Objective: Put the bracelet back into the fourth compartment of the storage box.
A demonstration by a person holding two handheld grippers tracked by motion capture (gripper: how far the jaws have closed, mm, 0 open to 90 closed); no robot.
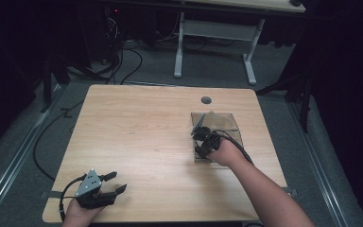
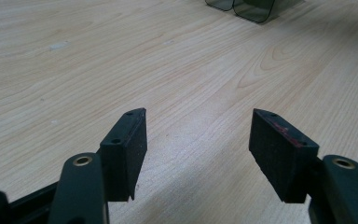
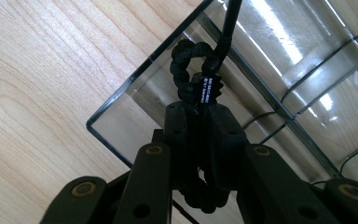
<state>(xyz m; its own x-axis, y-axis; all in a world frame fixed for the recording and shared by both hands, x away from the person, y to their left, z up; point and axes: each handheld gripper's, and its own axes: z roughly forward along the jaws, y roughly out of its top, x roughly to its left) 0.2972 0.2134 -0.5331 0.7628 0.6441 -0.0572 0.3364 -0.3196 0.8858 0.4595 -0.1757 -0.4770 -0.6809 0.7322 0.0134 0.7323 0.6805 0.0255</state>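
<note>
Both grippers are in the high view: the right gripper (image 1: 203,138) over the tray (image 1: 231,124) at the table's right side, the left gripper (image 1: 116,182) near the front left corner of the table (image 1: 137,132).

In the right gripper view, the right gripper (image 3: 200,116) has its jaws clenched on a black braided cord (image 3: 186,65). The cord is pinched between the pads, a loop of it rising above the jaw tips and another bunch hanging below them. A small black tag (image 3: 205,88) with white print, too small to read, sits on the cord just above the tips. The loop lies over the near corner of the tray (image 3: 121,100), a clear smoky box with low walls and a dividing wall inside. A thin black cable (image 3: 228,23) runs up from the cord across the tray; whether cord or cable touches the tray floor cannot be told. In the high view the hand (image 1: 227,153) comes in from the lower right, and the gripper points down at the tray's near left part.

In the left gripper view, the left gripper (image 2: 198,140) is released: its two pads stand well apart with bare wood between them, holding nothing. It sits low over the table, pointing across it, with a corner of the tray (image 2: 254,9) far off at the top edge. In the high view the left hand (image 1: 82,210) rests at the table's front edge, well apart from the tray.
</note>
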